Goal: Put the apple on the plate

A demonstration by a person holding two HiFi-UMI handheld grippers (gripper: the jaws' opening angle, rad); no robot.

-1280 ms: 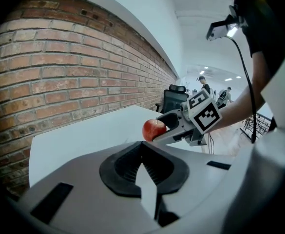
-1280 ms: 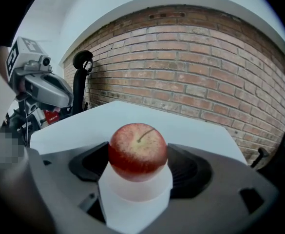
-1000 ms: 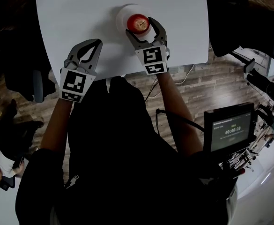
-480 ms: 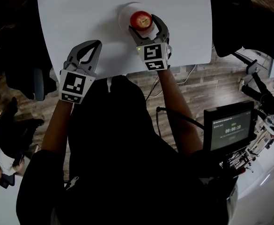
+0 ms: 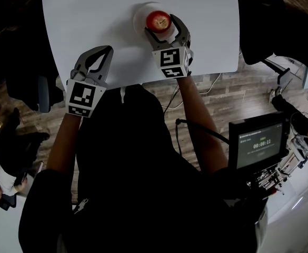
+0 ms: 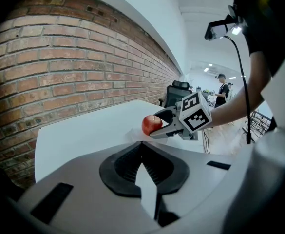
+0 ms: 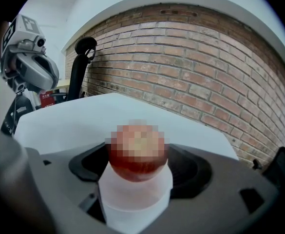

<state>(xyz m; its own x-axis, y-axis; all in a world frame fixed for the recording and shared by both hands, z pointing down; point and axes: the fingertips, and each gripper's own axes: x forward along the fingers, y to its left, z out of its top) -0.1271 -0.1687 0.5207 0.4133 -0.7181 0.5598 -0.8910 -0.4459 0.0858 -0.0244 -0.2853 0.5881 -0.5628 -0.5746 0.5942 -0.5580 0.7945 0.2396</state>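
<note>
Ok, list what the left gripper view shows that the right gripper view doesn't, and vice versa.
Left gripper view only: the left claw with its jaws together and nothing between them, the right claw seen from the side, and a person standing far back. Right gripper view only: the white plate plainly beneath the apple. Both: the apple gripped in the right claw, the white table and the brick wall.

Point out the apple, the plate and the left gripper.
apple (image 5: 157,21), head view, middle of its red top.
plate (image 5: 139,17), head view, bare left rim.
left gripper (image 5: 110,49), head view, between its closed fingertips.
</note>
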